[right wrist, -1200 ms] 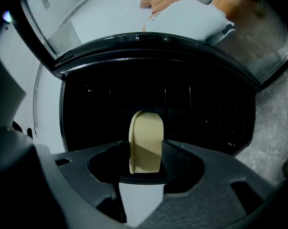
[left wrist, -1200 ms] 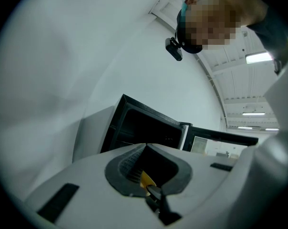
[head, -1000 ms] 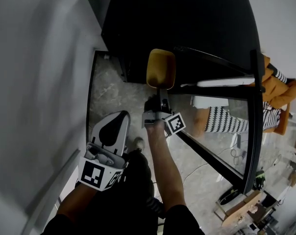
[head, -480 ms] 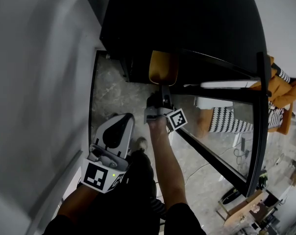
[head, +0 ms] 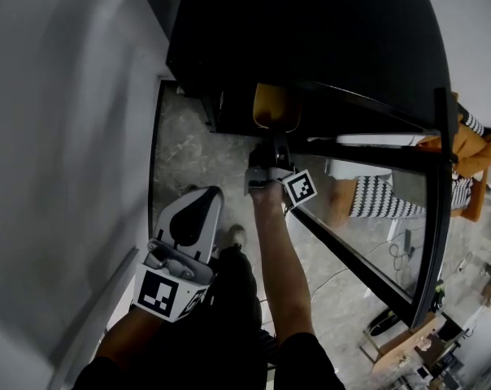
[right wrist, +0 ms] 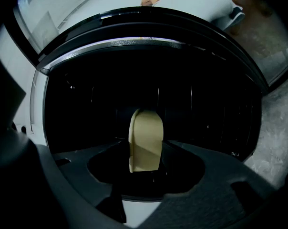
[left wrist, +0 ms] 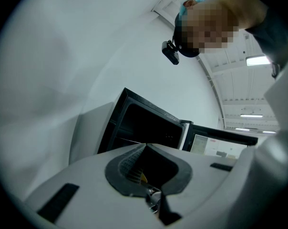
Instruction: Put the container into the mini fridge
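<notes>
Container: we see a tan container (right wrist: 145, 140) with rounded corners, held up on edge in the air. In the head view its far part (head: 275, 108) sits just inside the dark opening.
Grip: the right tongs (right wrist: 145, 162) are clamped on the container's near end, one jaw on each broad side and set fairly wide apart.
How it should handle: we judge it stiff, smooth and light, since one pair of tongs carries it from one end without sag. We cannot tell whether anything is inside.
Where to hold: the flat broad sides near the end suit the pads. The rounded corners look likelier to slip, so we would keep it level and not squeeze harder.
Mini fridge: the black mini fridge (head: 310, 31) stands on the floor straight ahead. Its cavity (right wrist: 182, 94) is dark, and we can make out nothing on the shelf line.
Door: the glass door (head: 375, 210) is swung open to the right, near the right forearm.
Left tongs: the left tongs (head: 202, 195) are closed on nothing, held low at the near left and well apart from the fridge.
Floor: grey stone floor (head: 180, 153) lies in front of the fridge, with a pale wall (head: 58, 136) on the left.
Step in hand: we judge the container about to be set down inside.
</notes>
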{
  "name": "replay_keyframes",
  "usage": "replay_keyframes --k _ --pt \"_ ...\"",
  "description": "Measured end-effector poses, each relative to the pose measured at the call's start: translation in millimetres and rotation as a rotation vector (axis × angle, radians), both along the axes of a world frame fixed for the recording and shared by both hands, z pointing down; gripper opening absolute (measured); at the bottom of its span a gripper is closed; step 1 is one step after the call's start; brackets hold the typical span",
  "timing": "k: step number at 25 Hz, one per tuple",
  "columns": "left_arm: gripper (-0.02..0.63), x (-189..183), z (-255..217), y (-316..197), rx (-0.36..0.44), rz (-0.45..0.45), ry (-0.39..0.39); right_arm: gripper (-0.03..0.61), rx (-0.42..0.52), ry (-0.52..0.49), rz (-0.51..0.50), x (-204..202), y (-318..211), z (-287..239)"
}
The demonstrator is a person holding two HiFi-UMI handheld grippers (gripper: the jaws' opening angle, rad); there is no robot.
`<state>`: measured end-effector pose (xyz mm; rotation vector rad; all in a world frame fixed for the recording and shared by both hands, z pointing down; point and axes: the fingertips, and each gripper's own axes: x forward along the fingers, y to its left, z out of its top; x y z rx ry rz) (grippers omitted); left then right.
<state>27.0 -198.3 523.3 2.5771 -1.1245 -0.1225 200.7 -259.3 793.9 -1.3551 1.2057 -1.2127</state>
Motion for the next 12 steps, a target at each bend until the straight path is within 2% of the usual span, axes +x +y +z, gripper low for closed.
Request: replay_keyframes --k 12 --pt "0.005 -2 3 -2 -0.004 0.006 0.001 0.212 -0.015 0.004 0.005 8 -23 1"
